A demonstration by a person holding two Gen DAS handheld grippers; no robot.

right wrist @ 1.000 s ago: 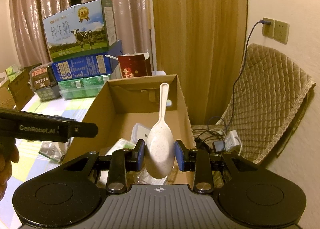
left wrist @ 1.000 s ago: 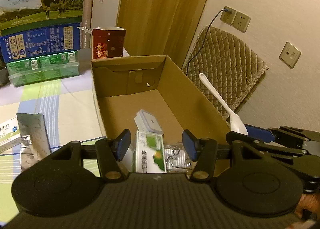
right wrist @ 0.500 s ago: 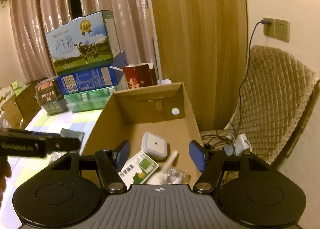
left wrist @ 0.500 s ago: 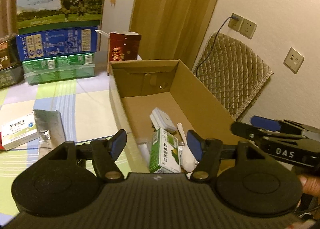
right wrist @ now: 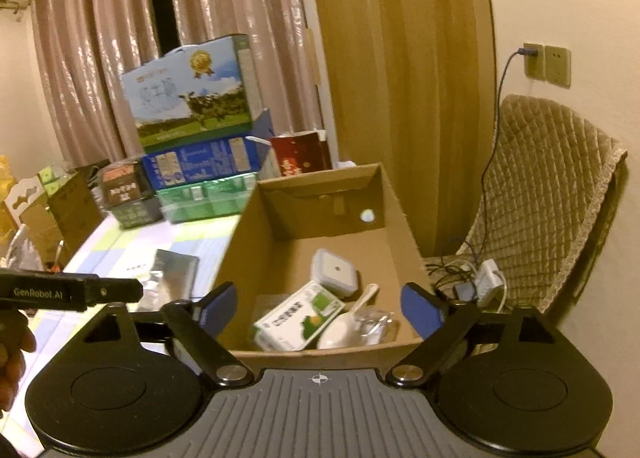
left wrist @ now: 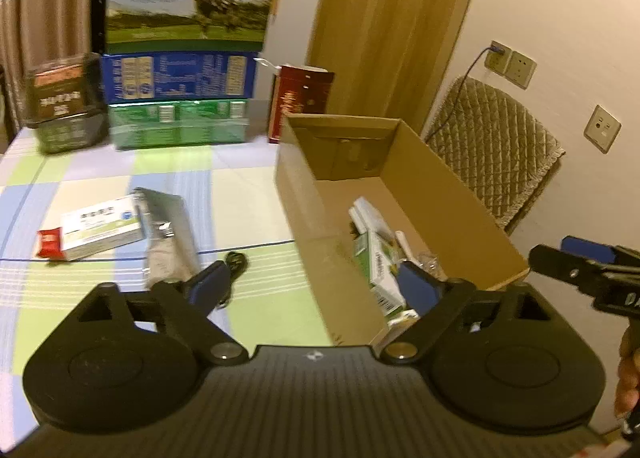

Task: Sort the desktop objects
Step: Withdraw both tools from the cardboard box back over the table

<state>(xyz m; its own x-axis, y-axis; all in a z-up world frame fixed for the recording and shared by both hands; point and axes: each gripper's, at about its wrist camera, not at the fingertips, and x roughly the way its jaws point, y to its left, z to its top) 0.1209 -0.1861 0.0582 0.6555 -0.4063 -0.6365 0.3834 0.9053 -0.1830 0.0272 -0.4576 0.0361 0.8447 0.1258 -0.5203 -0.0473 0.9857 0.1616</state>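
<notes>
An open cardboard box [right wrist: 400,218] [left wrist: 452,186] stands on the checked tablecloth. Inside it lie a white spoon [right wrist: 348,318], a green-and-white carton [right wrist: 300,318] [left wrist: 380,262], a white square case [right wrist: 334,272] and some clear wrapping [right wrist: 374,324]. My right gripper [right wrist: 320,304] hangs open over the box's near end, with nothing between its fingers. My left gripper [left wrist: 316,286] is open above the box's left wall. On the cloth to the left lie a medicine box [left wrist: 100,226], a silver foil pouch [left wrist: 168,234] [right wrist: 170,274], a small red packet [left wrist: 50,244] and a small dark object [left wrist: 236,260].
Stacked milk cartons [left wrist: 180,70] [right wrist: 200,126], a red box [left wrist: 300,98] and a dark pack [left wrist: 60,94] line the table's far side. A quilted chair [right wrist: 552,198] with cables and a charger [right wrist: 486,278] stands right of the box, under wall sockets [right wrist: 546,66].
My right gripper opened and the spoon dropped into the box, where it now lies by the carton. Both grippers have pulled back and up; the left view has swung leftward over the tablecloth.
</notes>
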